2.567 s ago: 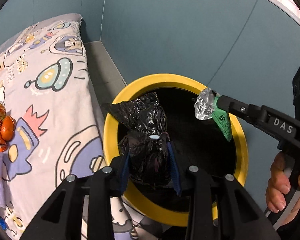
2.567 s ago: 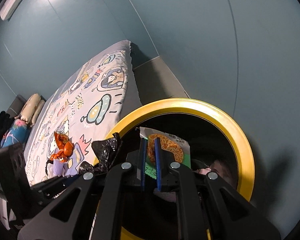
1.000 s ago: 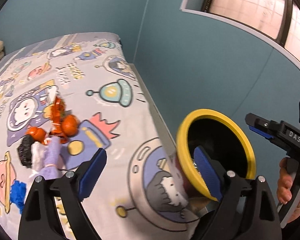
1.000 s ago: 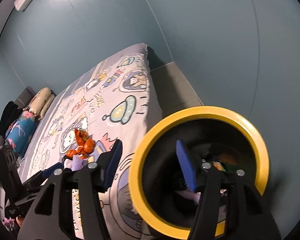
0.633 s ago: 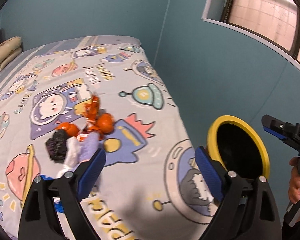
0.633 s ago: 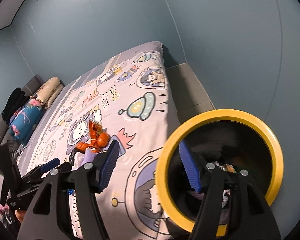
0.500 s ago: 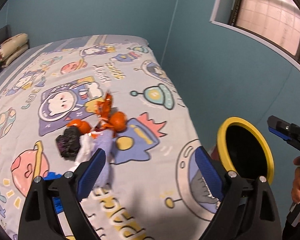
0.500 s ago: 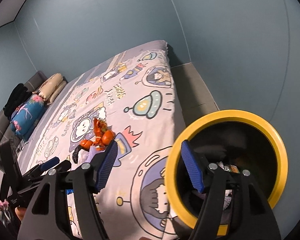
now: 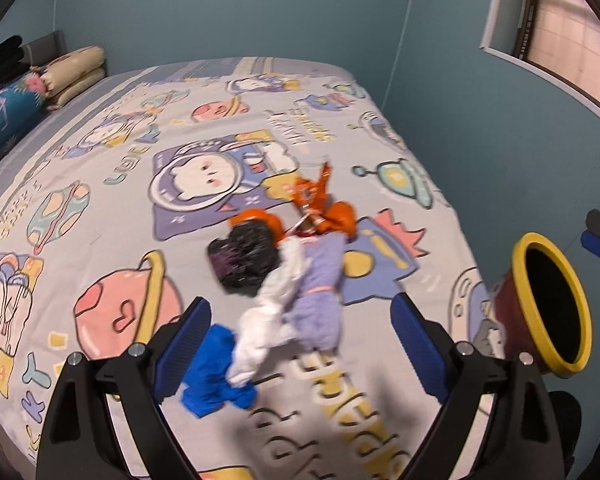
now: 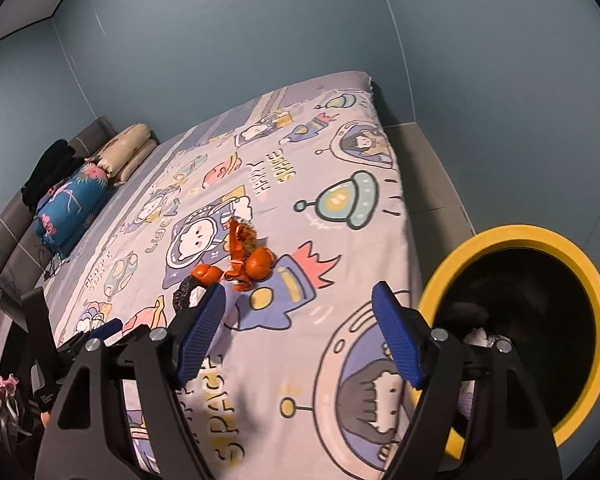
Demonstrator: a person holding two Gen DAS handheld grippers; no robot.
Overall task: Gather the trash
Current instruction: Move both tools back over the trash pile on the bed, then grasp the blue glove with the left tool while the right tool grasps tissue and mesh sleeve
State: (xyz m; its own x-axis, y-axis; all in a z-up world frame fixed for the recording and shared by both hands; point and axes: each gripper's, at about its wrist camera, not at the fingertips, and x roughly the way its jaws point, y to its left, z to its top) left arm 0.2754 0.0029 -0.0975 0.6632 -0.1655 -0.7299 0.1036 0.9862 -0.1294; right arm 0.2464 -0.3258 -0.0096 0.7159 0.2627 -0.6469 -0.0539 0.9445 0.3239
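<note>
Both loads now dropped in the yellow-rimmed bin [image 10: 512, 236] beside the bed [image 9: 100, 168]. Left tongs [image 9: 296, 344] wide apart and empty, swung back over the trash pile [image 9: 284, 264] mid-bed; right tongs [image 10: 300, 334] empty too, jaws opening. More pickups clearly remaining.

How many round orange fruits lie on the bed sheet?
2. One orange fruit lies left of the orange wrapper, by the black bag; the other orange fruit lies right of it. More may hide beneath.
</note>
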